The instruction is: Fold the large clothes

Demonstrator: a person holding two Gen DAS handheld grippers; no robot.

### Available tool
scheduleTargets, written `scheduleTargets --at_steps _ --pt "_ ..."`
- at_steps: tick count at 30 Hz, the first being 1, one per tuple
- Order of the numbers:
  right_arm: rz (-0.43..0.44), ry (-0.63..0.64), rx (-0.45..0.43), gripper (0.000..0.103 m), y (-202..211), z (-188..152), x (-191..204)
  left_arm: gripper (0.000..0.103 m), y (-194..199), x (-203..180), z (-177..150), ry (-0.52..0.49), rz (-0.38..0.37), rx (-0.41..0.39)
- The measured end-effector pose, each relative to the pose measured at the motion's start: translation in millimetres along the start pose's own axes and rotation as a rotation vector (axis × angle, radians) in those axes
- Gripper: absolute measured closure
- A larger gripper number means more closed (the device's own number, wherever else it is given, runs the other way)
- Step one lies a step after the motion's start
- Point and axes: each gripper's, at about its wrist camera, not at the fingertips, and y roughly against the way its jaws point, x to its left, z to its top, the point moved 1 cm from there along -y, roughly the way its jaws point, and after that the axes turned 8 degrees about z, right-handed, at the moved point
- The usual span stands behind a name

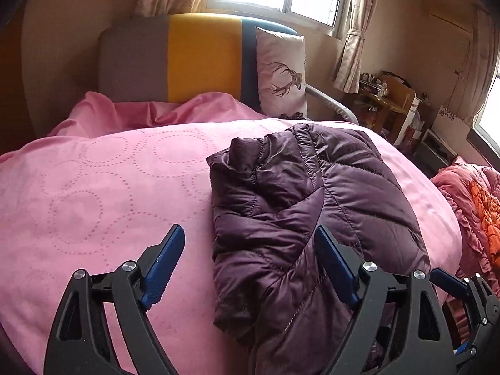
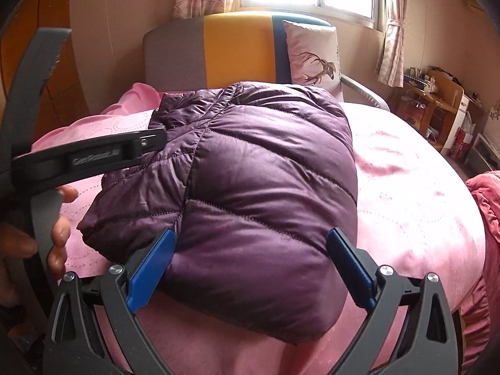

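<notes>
1. Two hand-held grippers are in play. Your left hand-held gripper (image 1: 250,253) is spread wide and holds nothing, poised over the jacket's (image 1: 300,215) left border.
2. The purple quilted jacket lies folded in a bundle on the pink bed (image 1: 93,187), toward its right edge. It looks light, puffy and slick, so pinch a stitched seam or the doubled hem.
3. Your right hand-held gripper (image 2: 251,250) is also wide open and empty, straddling the near fold.

Purple jacket (image 1: 300,218) lower end cut off by frame bottom; desk clutter (image 1: 375,84) too small to identify.
</notes>
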Motion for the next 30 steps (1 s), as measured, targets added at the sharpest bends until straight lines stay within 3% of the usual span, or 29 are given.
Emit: scheduleTargets --at_steps 8,14,19,22,30 --pt "-0.031 -0.094 -0.019 0.003 27 -3 6 0.013 31 8 -18 0.013 0.033 -0.045" --pt "-0.114 -0.157 -0.103 0.002 53 6 9 0.011 47 19 -28 0.029 0.053 -0.066" --pt "-0.208 -0.218 -0.106 0.002 58 11 9 0.008 60 26 -40 0.063 0.055 -0.065" --pt "-0.264 -0.229 -0.105 0.002 60 7 14 0.004 66 31 -46 0.075 0.062 -0.063" --pt "-0.294 -0.189 -0.12 0.002 70 1 25 0.004 76 31 -56 0.079 0.05 -0.05"
